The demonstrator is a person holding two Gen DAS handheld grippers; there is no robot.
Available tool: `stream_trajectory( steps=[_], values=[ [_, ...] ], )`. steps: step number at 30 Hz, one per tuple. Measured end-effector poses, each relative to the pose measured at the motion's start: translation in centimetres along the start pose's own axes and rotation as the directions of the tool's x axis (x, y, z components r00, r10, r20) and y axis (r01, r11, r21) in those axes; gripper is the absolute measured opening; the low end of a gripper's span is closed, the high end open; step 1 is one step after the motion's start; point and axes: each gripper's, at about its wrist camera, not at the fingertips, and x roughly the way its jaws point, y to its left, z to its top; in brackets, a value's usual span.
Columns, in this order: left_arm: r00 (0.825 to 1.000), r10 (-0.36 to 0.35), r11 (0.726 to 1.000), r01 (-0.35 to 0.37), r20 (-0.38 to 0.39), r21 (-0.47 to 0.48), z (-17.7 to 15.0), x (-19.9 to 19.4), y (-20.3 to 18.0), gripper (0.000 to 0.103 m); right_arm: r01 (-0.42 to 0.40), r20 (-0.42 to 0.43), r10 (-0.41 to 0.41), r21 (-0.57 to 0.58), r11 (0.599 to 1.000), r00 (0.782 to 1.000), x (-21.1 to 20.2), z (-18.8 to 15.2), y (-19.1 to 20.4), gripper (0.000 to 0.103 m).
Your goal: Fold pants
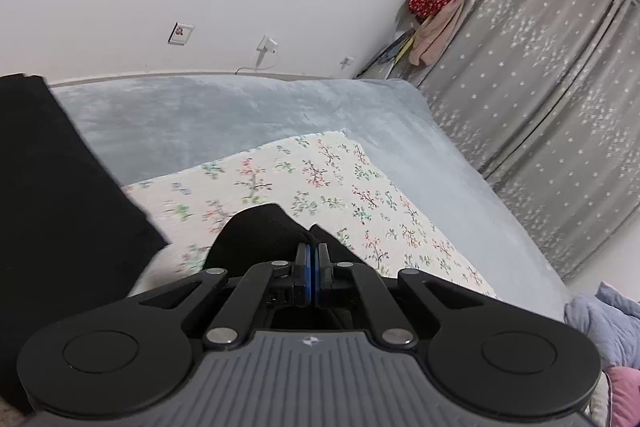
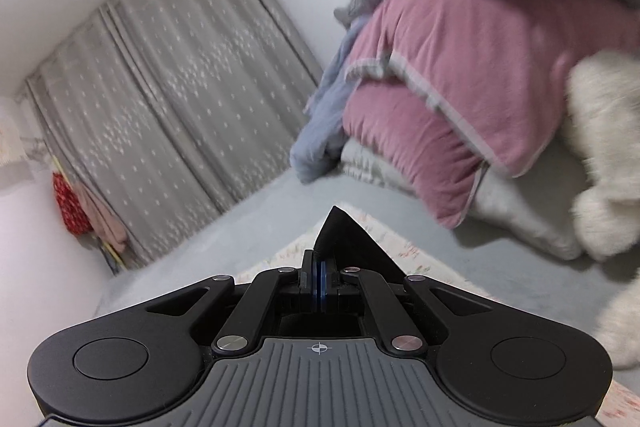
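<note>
**Black pants pinched in both grippers above the bed**

Left gripper clamped tight on a bunched fold of black pants, held over a floral sheet on the grey-blue blanket. Right gripper likewise pressed together on a pointed corner of the same cloth. Pink quilt piled beyond; grey starred curtain behind.

My tongs black, blue pads. Pants black. Sheet white, floral print. Blanket pale blue-grey. Curtain grey, white stars. Quilt pink.
</note>
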Motion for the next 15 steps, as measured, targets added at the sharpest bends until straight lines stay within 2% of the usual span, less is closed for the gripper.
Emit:
stream_trajectory(
  steps=[3,7,11,15],
  values=[
    [0.999,0.042,0.999,-0.042,-0.012,0.023,1.0,3.3,-2.8,0.01,0.035,-0.063,-0.035,0.002,0.999,0.997,6.3,0.9,0.8,0.001],
    [0.994,0.106,0.993,-0.104,-0.024,0.056,1.8,8.1,-6.1,0.01,0.067,-0.094,-0.072,-0.049,0.997,0.993,13.9,2.1,3.2,0.001],
    [0.982,0.183,0.98,-0.178,-0.041,0.094,1.8,12.9,-8.2,0.01,0.09,-0.146,-0.1,-0.073,0.993,0.984,21.3,2.4,4.8,0.001],
    [0.965,0.257,0.963,-0.25,-0.055,0.104,1.5,16.9,-8.6,0.01,0.123,-0.201,-0.142,-0.1,0.987,0.969,27.9,1.6,5.7,0.001]
  ],
)
